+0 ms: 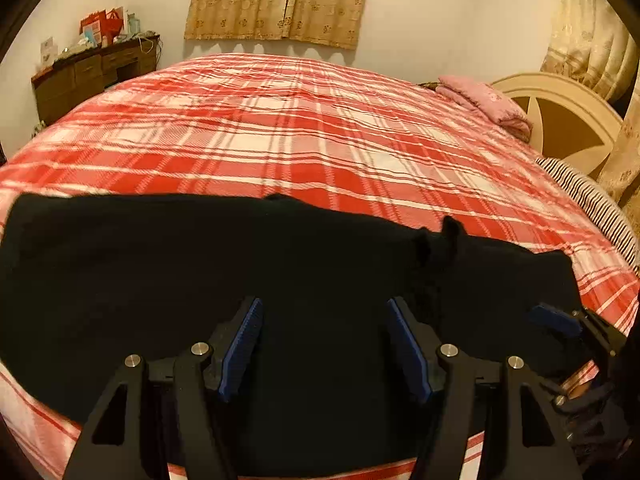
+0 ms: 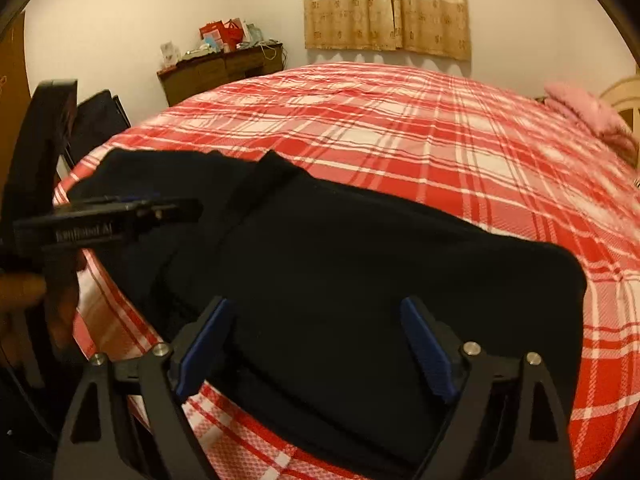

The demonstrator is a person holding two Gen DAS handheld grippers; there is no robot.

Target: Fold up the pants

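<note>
Left wrist view: we note black pants point(image 1: 200, 280) on the plaid bed point(image 1: 320, 128), desk point(image 1: 92, 76) beyond it. Left gripper point(image 1: 325, 344) and right gripper point(image 2: 316, 348) gape over the pants, grasping nothing.

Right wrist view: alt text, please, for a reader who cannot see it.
Black pants lie on a red plaid bedspread, with the open right gripper over their near edge. The left gripper shows at far left.

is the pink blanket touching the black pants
Apart. The left wrist view shows the pink blanket by the headboard, with bare plaid sheet separating it from the black pants.
</note>
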